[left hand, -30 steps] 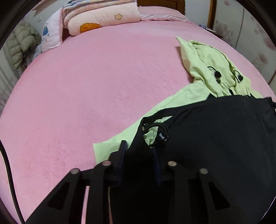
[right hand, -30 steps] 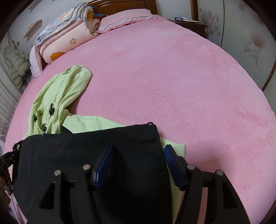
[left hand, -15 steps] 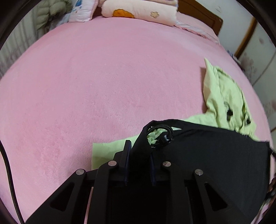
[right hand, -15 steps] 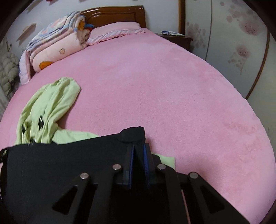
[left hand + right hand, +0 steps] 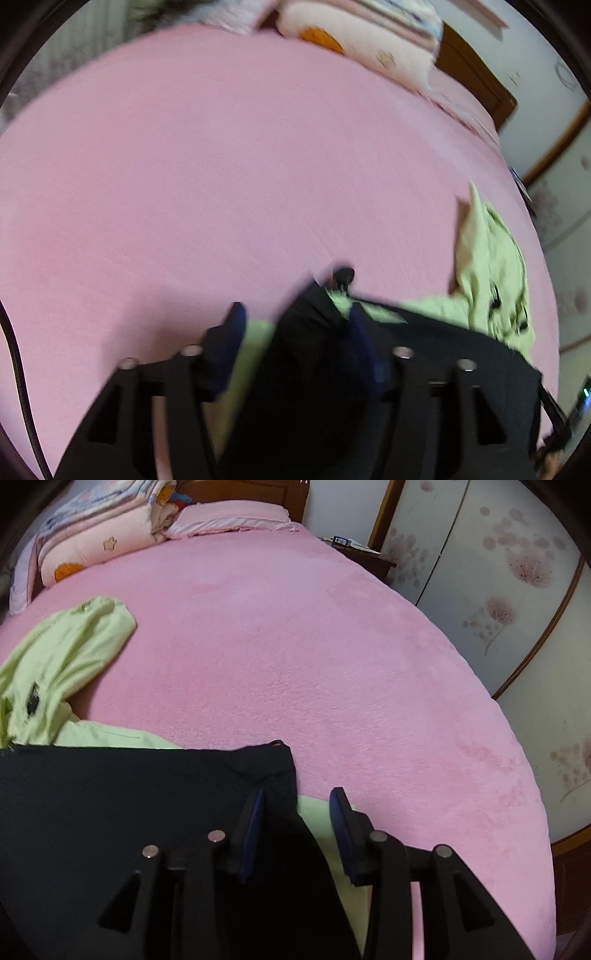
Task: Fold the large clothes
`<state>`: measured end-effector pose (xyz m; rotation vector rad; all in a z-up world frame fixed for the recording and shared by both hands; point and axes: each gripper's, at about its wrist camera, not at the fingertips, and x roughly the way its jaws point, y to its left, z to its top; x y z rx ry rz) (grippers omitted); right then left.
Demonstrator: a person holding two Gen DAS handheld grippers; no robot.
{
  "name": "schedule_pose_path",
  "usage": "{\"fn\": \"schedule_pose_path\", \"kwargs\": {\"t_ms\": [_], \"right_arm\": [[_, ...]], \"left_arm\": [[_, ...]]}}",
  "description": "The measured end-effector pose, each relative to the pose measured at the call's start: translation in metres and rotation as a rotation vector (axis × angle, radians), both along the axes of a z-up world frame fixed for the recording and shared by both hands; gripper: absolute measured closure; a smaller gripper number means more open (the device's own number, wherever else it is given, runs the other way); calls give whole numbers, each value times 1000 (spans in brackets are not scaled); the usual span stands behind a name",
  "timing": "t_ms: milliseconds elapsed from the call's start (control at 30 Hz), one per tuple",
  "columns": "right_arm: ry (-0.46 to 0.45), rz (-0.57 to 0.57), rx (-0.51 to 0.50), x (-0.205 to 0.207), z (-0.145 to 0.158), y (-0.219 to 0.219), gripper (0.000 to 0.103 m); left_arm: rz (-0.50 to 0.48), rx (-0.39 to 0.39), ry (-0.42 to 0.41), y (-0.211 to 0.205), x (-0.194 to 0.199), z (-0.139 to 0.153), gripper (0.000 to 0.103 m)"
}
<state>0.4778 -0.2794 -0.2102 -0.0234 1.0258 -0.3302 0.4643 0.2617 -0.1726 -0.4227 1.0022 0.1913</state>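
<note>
Black garment (image 5: 122, 812) lies spread over a green hooded top (image 5: 66, 653) on our pink bed (image 5: 295, 646).
Our left claw (image 5: 295, 314) and right claw (image 5: 299, 805) have just been opening; both stand parted, black cloth loose between them, hood toward ten o'clock.

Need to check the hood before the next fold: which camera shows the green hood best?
The right wrist view: the green hood lies sharp and spread flat on the pink bed, left of the black garment. The left wrist view shows the hood at its right edge, motion-blurred and compressed.
</note>
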Motion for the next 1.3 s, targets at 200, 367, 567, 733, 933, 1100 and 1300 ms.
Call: {"fn": "schedule_pose_path", "kwargs": {"t_ms": [200,367,567,733,933,1100,1300], "right_arm": [[-73,-9,37,-13,33,-3,66],[-125,17,79,-19,66,5,66],[-155,66,151,-23,109,28,65],[-183,118,185,-31,145,49,64],[-224,165,189,-38,188,66,58],[-259,202,217,-40,224,80,56],[-295,270,194,-25,259,104,56]], "left_arm": [[47,60,-13,16,0,28,40],[-29,142,-38,-9,-4,58,39],[-120,198,-75,-43,-10,100,33],[-205,255,-93,-79,-18,127,30],[-299,272,-129,-111,-31,164,23],[-365,307,-156,-131,-34,194,23],[-414,332,-197,-148,-15,223,13]]}}
